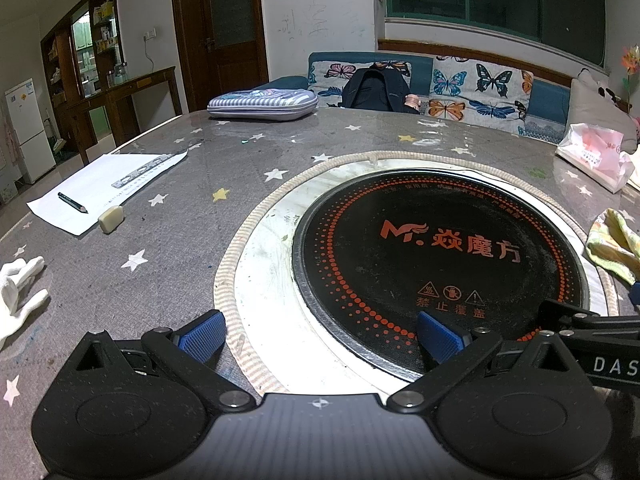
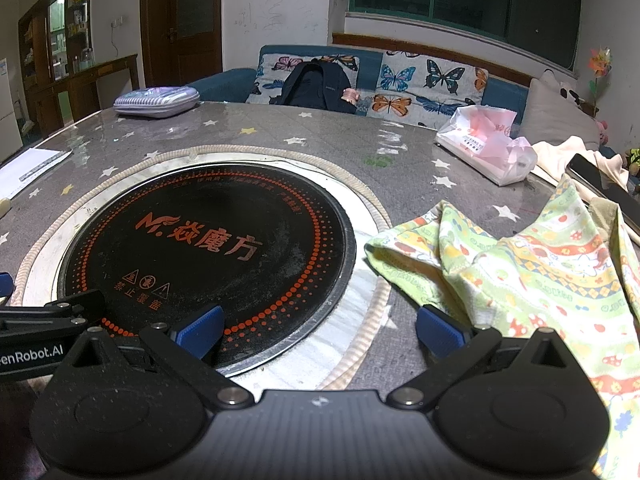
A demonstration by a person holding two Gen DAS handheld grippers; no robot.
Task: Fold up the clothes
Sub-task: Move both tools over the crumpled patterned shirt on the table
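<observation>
A small light-green patterned garment (image 2: 532, 268) lies crumpled on the right side of the grey star-print table (image 2: 280, 136); only its edge (image 1: 614, 244) shows at the far right of the left wrist view. My right gripper (image 2: 320, 332) is open and holds nothing, its right blue pad (image 2: 438, 334) just short of the garment's near edge. My left gripper (image 1: 320, 336) is open too, hovering over the rim of the black round hob (image 1: 436, 264), far to the left of the garment. The right gripper's black arm (image 1: 592, 332) pokes in beside it.
The black hob (image 2: 200, 252) sits in a white ring in the table's middle. A sheet of paper (image 1: 100, 188) with a ruler, pencil and eraser, and white gloves (image 1: 18, 292), lie to the left. A striped case (image 1: 262, 104) and a pink-and-white bag (image 2: 486, 142) sit further back; a phone (image 2: 604, 184) at right.
</observation>
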